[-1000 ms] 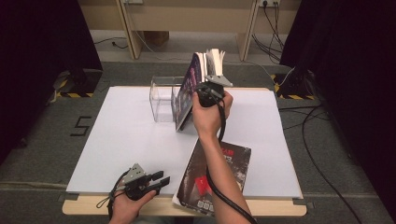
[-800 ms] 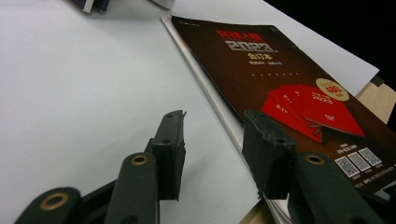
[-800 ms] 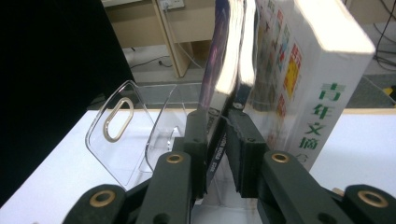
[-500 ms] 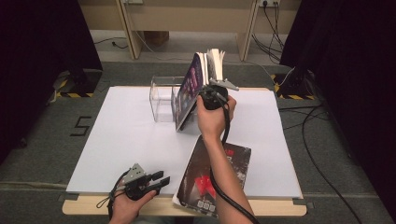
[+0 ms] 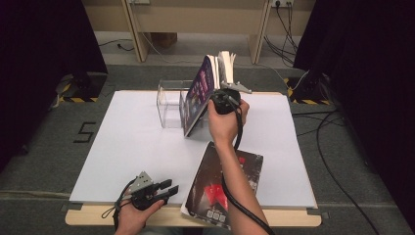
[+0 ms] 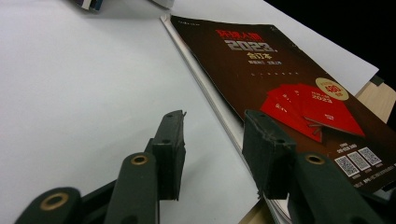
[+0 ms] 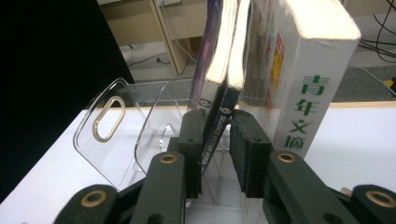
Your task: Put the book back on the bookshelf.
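Purple book (image 5: pixel 198 95) is the one we are seating. It leans with its top towards the thick white book (image 7: pixel 313 70), and its foot is at the front of the clear acrylic rack (image 5: pixel 169 103) at the far middle of the counter (image 5: pixel 132 147). Our right claw (image 7: pixel 217 135) is closed to a narrow gap on the lower spine, and in the right gripper view the pads look to be touching both faces of the book. Our left claw (image 5: pixel 169 188) sits half wide with nothing in it at the near edge of the counter, just beside the dark magazine (image 5: pixel 205 186) that lies flat there.

To do this step well, we think the foot of the purple book should be guided fully between the rack's clear dividers before we loosen anything. A book this thin will likely fan or slide if it is let go while tilted. We should bring it upright against the white book and feel it bear on the rack floor. Then we ease the pads apart slowly and draw the claw straight back along the spine, so a pad does not drag the cover out with it. The rack looks light, so we should push gently and downward rather than sideways, or it may skate on the white sheet. Our left claw is well apart from the rack and could come over to steady it if needed.
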Demonstrator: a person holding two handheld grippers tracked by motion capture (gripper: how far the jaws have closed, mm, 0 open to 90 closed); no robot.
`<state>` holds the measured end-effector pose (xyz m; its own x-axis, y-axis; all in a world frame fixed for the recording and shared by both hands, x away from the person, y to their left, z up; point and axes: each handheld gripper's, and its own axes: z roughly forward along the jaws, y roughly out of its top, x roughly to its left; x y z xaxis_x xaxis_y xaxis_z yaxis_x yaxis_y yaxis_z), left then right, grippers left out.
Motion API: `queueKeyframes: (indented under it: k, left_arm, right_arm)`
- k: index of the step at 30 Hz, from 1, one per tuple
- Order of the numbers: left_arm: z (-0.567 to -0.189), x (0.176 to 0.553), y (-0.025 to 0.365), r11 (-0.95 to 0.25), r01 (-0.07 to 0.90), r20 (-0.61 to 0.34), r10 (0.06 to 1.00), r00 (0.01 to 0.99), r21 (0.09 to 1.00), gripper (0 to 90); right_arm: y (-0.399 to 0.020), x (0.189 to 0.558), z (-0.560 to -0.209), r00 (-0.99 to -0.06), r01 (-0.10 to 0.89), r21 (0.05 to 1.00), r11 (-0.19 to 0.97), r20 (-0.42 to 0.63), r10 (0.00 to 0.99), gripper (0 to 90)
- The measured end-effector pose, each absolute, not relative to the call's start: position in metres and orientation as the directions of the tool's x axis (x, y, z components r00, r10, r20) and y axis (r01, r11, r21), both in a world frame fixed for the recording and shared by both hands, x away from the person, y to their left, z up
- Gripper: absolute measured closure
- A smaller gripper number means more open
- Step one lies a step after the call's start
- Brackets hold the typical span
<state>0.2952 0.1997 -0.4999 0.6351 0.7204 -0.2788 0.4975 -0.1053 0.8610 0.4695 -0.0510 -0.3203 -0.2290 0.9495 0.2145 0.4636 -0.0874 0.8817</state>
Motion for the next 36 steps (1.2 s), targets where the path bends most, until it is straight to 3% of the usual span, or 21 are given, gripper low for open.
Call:
queueKeyframes:
  k: [25,36]
  left_arm:
    - [-0.503,0.296,0.197,-0.110,0.507,-0.281,0.723,0.631,0.855,56.6]
    - [-0.504,0.299,0.195,-0.104,0.515,-0.290,0.724,0.626,0.851,56.4]
  right_arm:
    - [-0.061,0.457,-0.327,-0.264,0.471,0.879,-0.073,0.220,0.939,66.4]
    - [-0.066,0.459,-0.330,-0.280,0.487,0.867,-0.104,0.268,0.922,64.1]
